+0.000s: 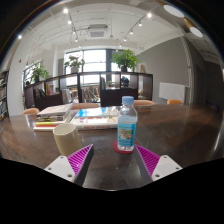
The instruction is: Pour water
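A clear plastic water bottle [126,125] with a blue cap and a blue-and-red label stands upright on the dark wooden table [110,165], just ahead of my fingers and nearer the right one. A beige cup [65,138] stands on the table to its left, just beyond my left finger. My gripper [113,161] is open and empty, its pink pads [80,158] spread wide, low over the table. Nothing sits between the fingers.
Books and papers [80,117] lie on the table behind the cup and bottle. Chairs [146,103] stand along the far side. Beyond are shelves, potted plants [126,60] and large windows.
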`<state>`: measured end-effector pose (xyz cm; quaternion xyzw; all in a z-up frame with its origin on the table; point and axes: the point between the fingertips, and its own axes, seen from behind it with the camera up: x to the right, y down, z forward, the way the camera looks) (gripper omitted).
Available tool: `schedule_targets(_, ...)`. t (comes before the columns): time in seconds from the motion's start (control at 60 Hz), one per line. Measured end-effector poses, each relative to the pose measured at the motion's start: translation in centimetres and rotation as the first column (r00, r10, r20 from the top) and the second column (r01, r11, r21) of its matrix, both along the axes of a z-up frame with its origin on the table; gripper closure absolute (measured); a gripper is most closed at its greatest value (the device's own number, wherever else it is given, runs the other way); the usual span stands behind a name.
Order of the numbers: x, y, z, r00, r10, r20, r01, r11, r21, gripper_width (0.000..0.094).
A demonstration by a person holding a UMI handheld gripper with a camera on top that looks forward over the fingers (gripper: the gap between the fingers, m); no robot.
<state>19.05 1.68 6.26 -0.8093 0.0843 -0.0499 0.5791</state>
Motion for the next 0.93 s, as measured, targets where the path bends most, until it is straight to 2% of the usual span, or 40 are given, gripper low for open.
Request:
schedule_targets(0.217, -7.3, -7.1, 2.5, 0.994, 0.111, 0.019, -0.11, 0.994, -0.017, 0.0101)
schedule_targets(0.417, -13.1, -12.0, 6.3, 0.982, 0.184, 0.033, -0.185, 0.982, 0.041, 0.0106)
schedule_targets(0.933, -20.6, -18.2, 11.3, 0.959, 0.271, 0.085, -0.279, 0.956, 0.094, 0.0106)
